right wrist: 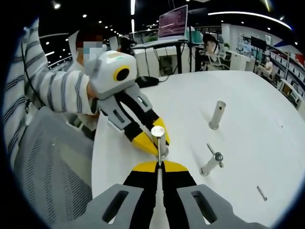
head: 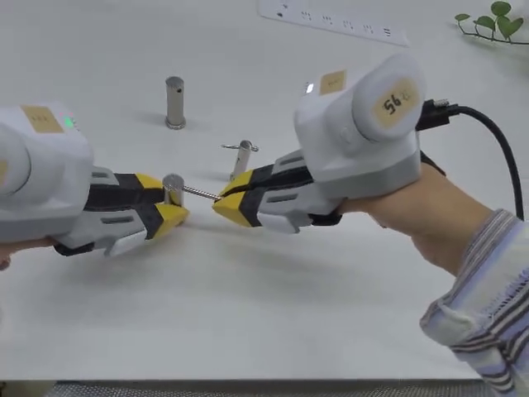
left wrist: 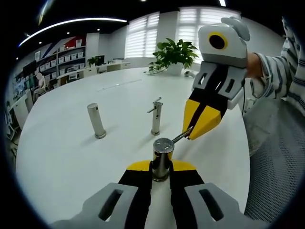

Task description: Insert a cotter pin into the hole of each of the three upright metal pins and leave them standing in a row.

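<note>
On the desk [head: 264,314]: three metal pins stood upright on its bare white top, probably so that a cotter pin could be pushed through each from the side.
Right gripper [head: 221,203]: it lay almost level on the 3 o'clock side, nose tipped slightly down. Its fingers [head: 235,212] were pinched shut on the tail of the held cotter pin, so the wire pointed straight along them at the target.
Left gripper [head: 169,203]: it lay low and level on the 9 o'clock side, facing the right one. Its fingers [head: 168,218] were clamped on the shank of the near metal pin, likely to brace it against the push.
Hand [head: 421,211]: it was wrapped under the right gripper's body with a straight wrist, the striped sleeve trailing toward 4 o'clock.
Far metal pin [head: 174,102]: it stood bare at 12 o'clock from the gripped one, well apart.
Near metal pin [head: 173,188]: it stood upright between the left fingers, its cap clear above them.
Middle metal pin [head: 243,159]: it stood at 2 o'clock from the gripped one and already carried a fitted cotter pin [head: 238,147] near its top.
Held cotter pin [head: 198,193]: it bridged the two grippers, tip meeting the near metal pin just under the cap. Whether it had entered the hole could not be told.
Spare cotter pin [right wrist: 261,192]: it lay flat on the desk at 4 o'clock in the right gripper view, presumably kept for the far metal pin.
</note>
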